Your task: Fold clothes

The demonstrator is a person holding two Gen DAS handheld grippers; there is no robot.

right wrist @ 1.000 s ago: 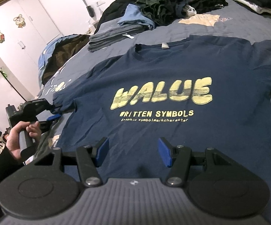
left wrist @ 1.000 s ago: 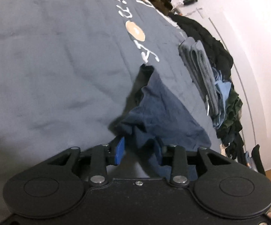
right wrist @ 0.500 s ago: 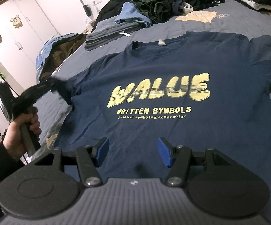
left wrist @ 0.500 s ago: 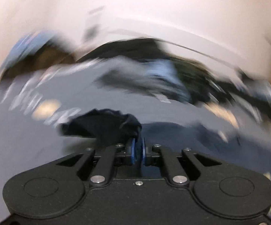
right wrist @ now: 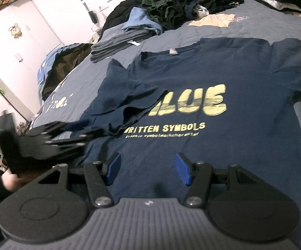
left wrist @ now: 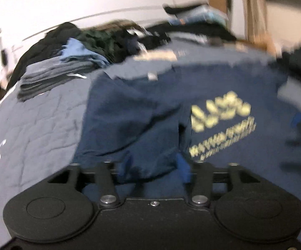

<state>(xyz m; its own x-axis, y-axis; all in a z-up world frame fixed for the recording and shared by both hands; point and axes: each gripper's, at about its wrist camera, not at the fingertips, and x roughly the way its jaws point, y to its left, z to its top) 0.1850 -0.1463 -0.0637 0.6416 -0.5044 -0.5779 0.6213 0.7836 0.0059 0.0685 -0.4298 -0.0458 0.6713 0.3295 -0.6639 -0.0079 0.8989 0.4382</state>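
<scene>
Fingers of the left gripper (left wrist: 153,167) stand spread, with the folded-over sleeve edge of the navy blue cotton T-shirt with yellow lettering (right wrist: 223,79) lying between the blue pads (left wrist: 182,164); blur hides whether any cloth is caught there. Fingers of the right gripper (right wrist: 148,168) are likewise spread and hold nothing, hovering over the shirt's lower front at the bottom centre of the right wrist frame.

The shirt lies print-up on the grey-blue quilted bed cover (right wrist: 275,26), filling the middle of that frame. Its sleeve (right wrist: 127,104) at centre left is turned inward and covers the start of the large yellow word.

Judgement: the step in hand is the inward side fold.
- Align the folded edge straight from shoulder to hem.
- Smooth the rumpled sleeve flat before lifting off; thin jersey creeps and bunches when dragged.
- Draw the left gripper away low and level so the pads do not snag the cloth.
- Mirror the fold on the sleeve at the right of the frame.

A stack of folded grey garments (right wrist: 117,43) and a loose pile of dark clothes (right wrist: 171,6) lie at the upper centre, well apart.
</scene>
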